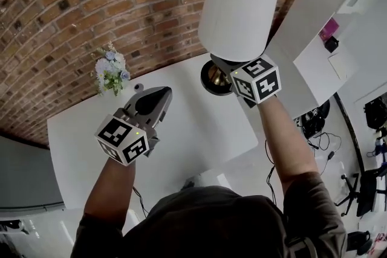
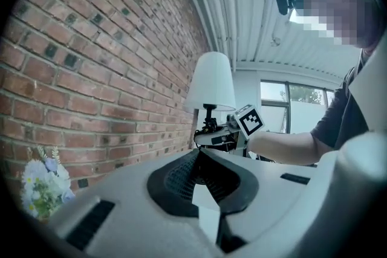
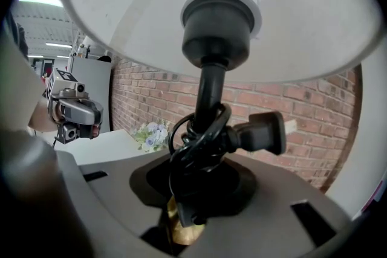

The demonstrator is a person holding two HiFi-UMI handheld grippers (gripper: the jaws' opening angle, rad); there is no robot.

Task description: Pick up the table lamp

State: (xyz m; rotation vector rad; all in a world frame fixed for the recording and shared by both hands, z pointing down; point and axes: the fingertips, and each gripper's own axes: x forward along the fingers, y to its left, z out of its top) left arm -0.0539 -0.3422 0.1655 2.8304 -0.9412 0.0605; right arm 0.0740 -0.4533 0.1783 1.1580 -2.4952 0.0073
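The table lamp has a white shade (image 1: 239, 6), a black stem (image 3: 208, 93) and a dark, brass-toned base (image 1: 213, 78). Its black cord and plug (image 3: 260, 133) are wound round the stem. My right gripper (image 1: 228, 72) is shut on the lower stem (image 3: 199, 190) and holds the lamp upright in the air above the white table (image 1: 181, 130). My left gripper (image 1: 151, 99) hovers to the lamp's left with its jaws together and nothing in them. In the left gripper view the lamp (image 2: 211, 84) and the right gripper (image 2: 221, 137) show ahead. The left gripper (image 3: 72, 112) shows at the left of the right gripper view.
A small bunch of pale flowers (image 1: 110, 72) stands at the table's far left by the brick wall (image 1: 91, 3). A second white desk (image 1: 326, 63) with papers lies to the right. Cables and office chairs (image 1: 369, 184) are on the floor there.
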